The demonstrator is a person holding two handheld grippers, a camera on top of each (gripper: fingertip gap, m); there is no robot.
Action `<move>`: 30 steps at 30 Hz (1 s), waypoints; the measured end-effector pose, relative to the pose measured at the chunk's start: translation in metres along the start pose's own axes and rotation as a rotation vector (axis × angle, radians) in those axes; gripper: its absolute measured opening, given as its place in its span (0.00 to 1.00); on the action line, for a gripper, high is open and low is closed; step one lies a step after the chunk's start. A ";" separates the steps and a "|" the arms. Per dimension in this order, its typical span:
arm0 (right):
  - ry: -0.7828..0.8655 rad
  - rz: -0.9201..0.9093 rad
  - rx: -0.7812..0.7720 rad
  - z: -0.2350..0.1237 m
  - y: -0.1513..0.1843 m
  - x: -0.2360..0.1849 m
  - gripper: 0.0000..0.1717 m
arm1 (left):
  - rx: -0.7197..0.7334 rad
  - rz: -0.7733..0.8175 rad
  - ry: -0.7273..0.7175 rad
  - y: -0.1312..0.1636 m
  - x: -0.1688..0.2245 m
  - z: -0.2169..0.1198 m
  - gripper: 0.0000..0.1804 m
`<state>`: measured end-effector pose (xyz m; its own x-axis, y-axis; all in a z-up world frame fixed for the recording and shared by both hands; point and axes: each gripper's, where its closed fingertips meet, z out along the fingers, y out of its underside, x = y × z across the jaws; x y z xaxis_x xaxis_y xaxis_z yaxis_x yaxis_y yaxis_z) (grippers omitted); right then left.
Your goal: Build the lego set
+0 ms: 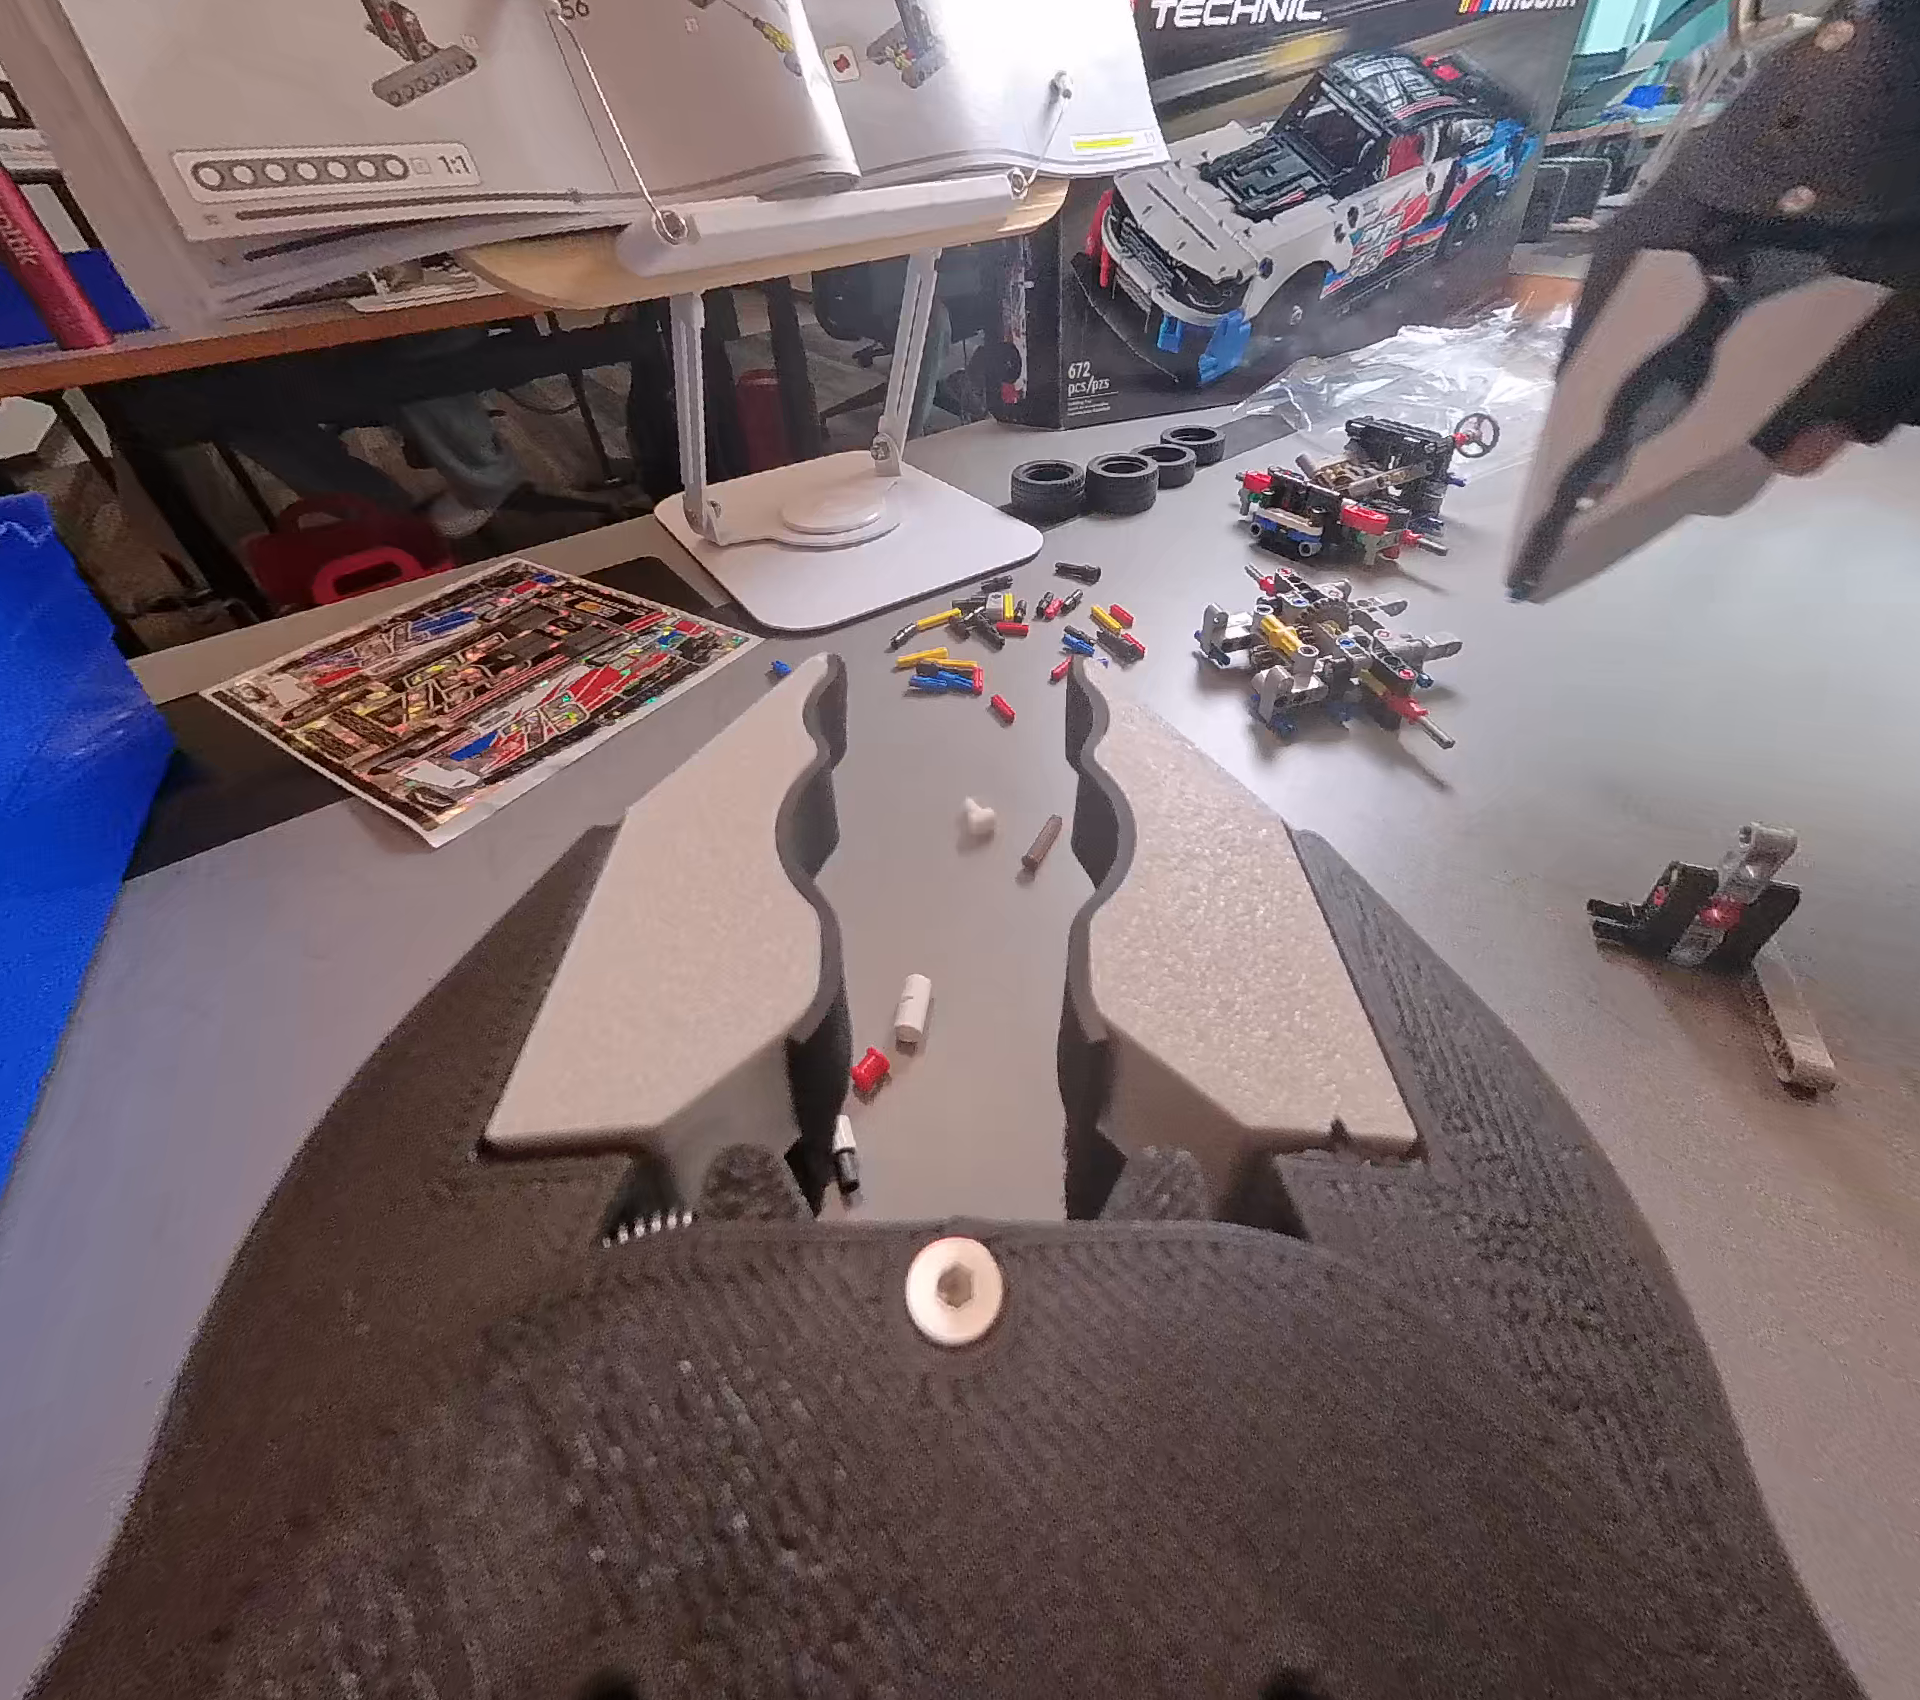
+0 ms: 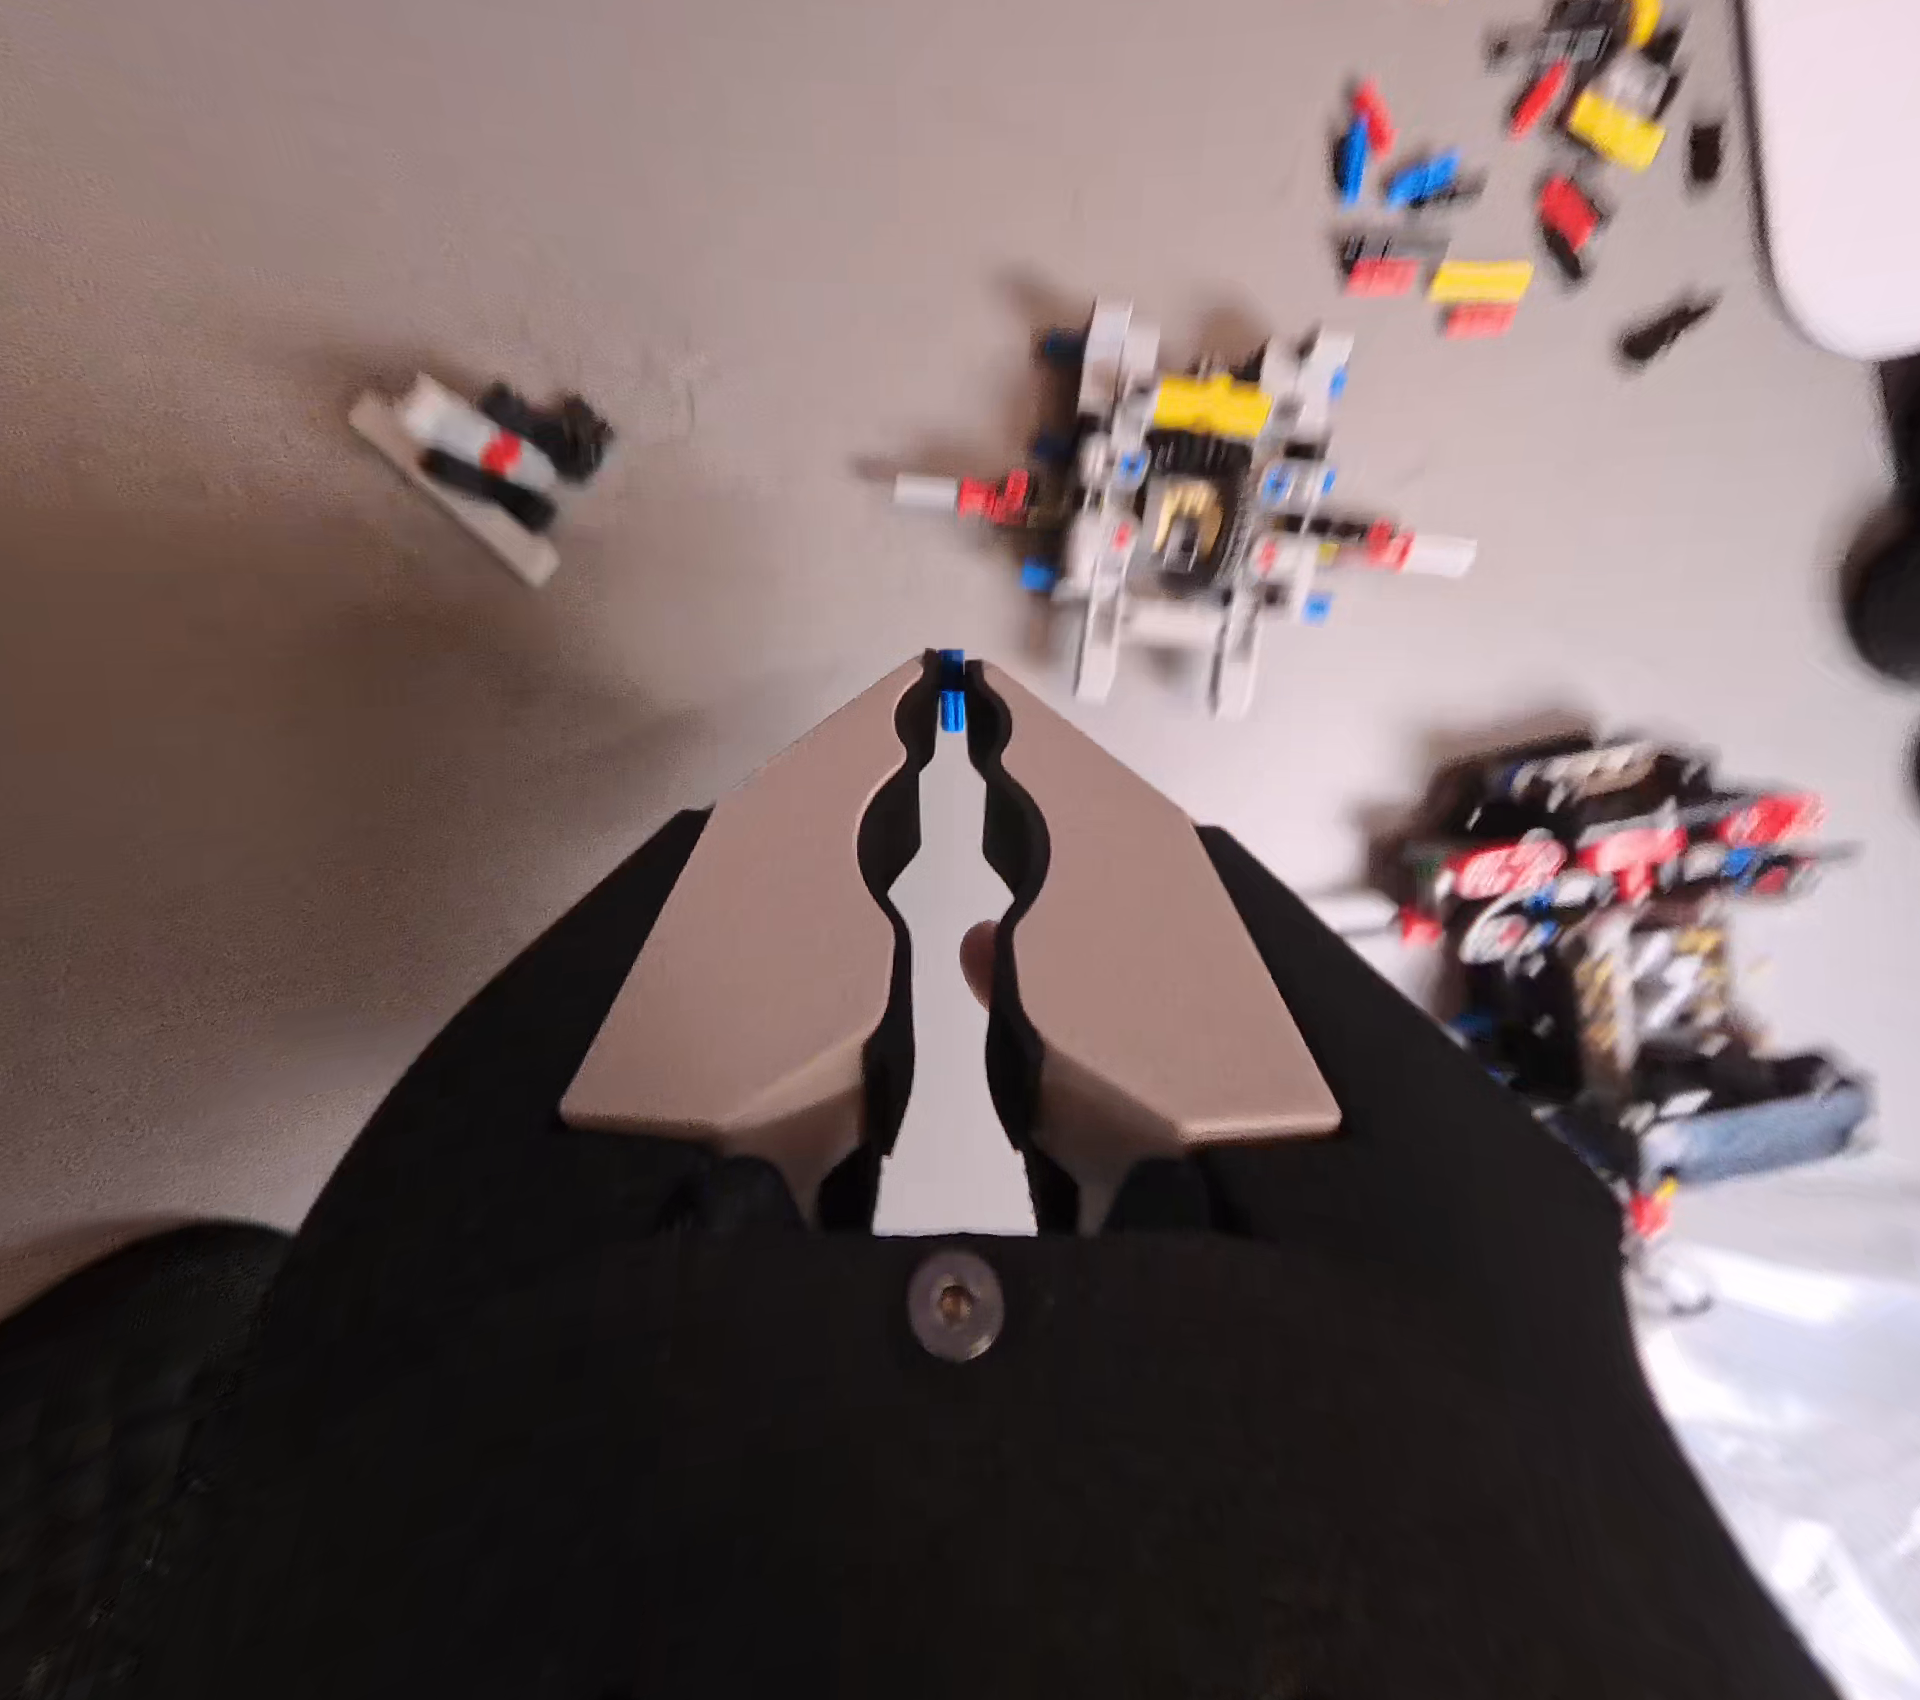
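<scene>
Down low, the left gripper [image 1: 951, 674] hangs over the grey table [image 1: 1558, 1235] with its two fingers spread wide and nothing between the pads. Bare table lies to its right, with room to move. Under its fingers lie a red peg [image 1: 870, 1070], a white peg [image 1: 912, 1008], a white bit [image 1: 977, 819] and a brown pin [image 1: 1041, 842]. To the left, a shiny sticker sheet [image 1: 468, 694] lies near the table edge. Past the fingertips sits a pile of small pieces [image 1: 1008, 622], then a grey built part [image 1: 1325, 653]. The right gripper [image 2: 951, 679] is up in the air, squeezed tight on a small blue pin [image 2: 950, 694] at its tips. Far back stand four tyres [image 1: 1122, 471] and a box [image 1: 1330, 175].
</scene>
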<state>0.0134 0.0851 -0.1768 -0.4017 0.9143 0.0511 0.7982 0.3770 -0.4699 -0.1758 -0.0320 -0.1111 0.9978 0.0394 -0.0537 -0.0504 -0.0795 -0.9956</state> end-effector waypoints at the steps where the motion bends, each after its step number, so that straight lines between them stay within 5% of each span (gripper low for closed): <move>1: 0.008 0.025 -0.012 0.000 0.018 -0.005 0.02 | -0.004 0.000 0.003 0.001 0.001 0.001 0.23; 5: 0.032 0.116 -0.011 0.008 0.060 -0.015 0.02 | -0.021 0.004 0.007 0.005 0.005 0.003 0.22; 12: 0.073 0.121 0.016 0.011 0.066 -0.011 0.07 | -0.025 0.023 -0.004 0.007 0.006 0.001 0.21; 19: 0.158 0.027 0.244 -0.029 -0.040 0.041 0.08 | -0.034 0.024 0.011 0.010 0.008 0.004 0.21; 24: 0.127 -0.067 0.157 0.030 -0.093 0.077 0.09 | -0.032 0.012 -0.001 0.010 0.004 0.001 0.21; 30: 0.032 -0.076 -0.048 0.094 -0.088 0.097 0.09 | -0.024 0.001 0.004 0.008 0.002 0.000 0.21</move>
<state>-0.1381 0.1271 -0.2133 -0.4478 0.8869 0.1137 0.7871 0.4513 -0.4206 -0.1739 -0.0322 -0.1192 0.9979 0.0357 -0.0542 -0.0503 -0.1033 -0.9934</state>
